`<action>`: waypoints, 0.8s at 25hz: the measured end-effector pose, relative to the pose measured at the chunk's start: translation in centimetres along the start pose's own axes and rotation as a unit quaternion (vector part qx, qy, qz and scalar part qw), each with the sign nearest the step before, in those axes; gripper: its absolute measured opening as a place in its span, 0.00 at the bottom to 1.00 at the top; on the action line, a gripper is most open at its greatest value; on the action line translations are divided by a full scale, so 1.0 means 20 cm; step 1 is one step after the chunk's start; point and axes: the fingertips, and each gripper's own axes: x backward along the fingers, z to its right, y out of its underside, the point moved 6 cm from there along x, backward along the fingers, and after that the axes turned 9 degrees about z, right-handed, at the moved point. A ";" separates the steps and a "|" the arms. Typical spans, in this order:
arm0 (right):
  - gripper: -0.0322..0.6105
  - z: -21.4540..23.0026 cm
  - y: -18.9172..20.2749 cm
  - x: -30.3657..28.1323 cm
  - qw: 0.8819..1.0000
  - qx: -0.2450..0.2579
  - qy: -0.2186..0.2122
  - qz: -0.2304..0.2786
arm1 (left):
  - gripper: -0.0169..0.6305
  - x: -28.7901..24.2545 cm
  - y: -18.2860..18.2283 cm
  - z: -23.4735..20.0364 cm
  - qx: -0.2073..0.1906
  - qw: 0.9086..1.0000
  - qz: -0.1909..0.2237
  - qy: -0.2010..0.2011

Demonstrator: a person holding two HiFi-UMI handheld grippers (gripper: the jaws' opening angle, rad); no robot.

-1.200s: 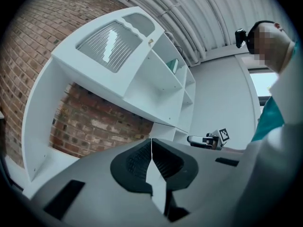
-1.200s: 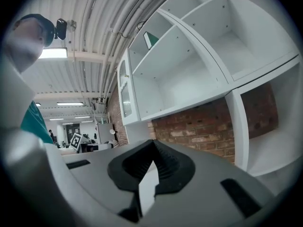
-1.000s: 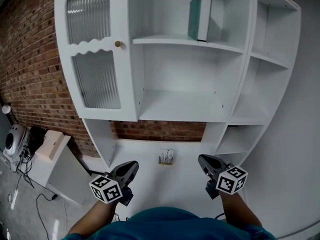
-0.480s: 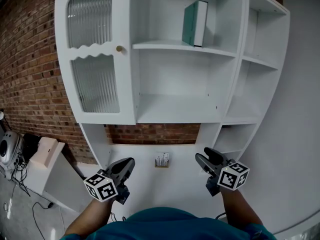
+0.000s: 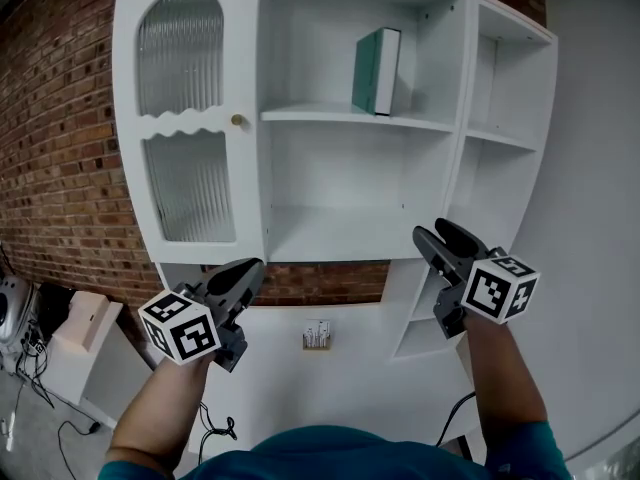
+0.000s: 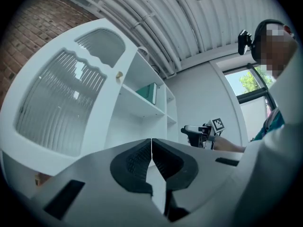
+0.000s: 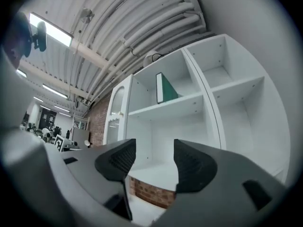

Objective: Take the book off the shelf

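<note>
We hold the left gripper closed and empty. The right gripper has just been opening its jaws, with nothing between them. The book stands on the upper shelf, well above us, and a badly aimed jaw could topple it.

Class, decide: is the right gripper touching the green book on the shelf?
Apart. The head view shows the right gripper well below the book, a shelf board between them. Its fingers have just been opening, with nothing between them.
</note>
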 end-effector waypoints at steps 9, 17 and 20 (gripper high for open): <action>0.42 -0.04 -0.48 -0.23 0.998 0.054 0.004 0.026 | 0.06 -0.28 -0.41 0.10 -0.047 0.998 0.020 0.041; 0.45 -0.11 -0.78 -0.47 0.996 0.080 0.001 0.028 | 0.06 -0.50 -0.69 0.16 -0.064 0.996 0.025 0.063; 0.45 -0.11 -0.86 -0.56 0.995 0.098 0.012 0.019 | 0.06 -0.57 -0.77 0.17 -0.069 0.995 0.025 0.067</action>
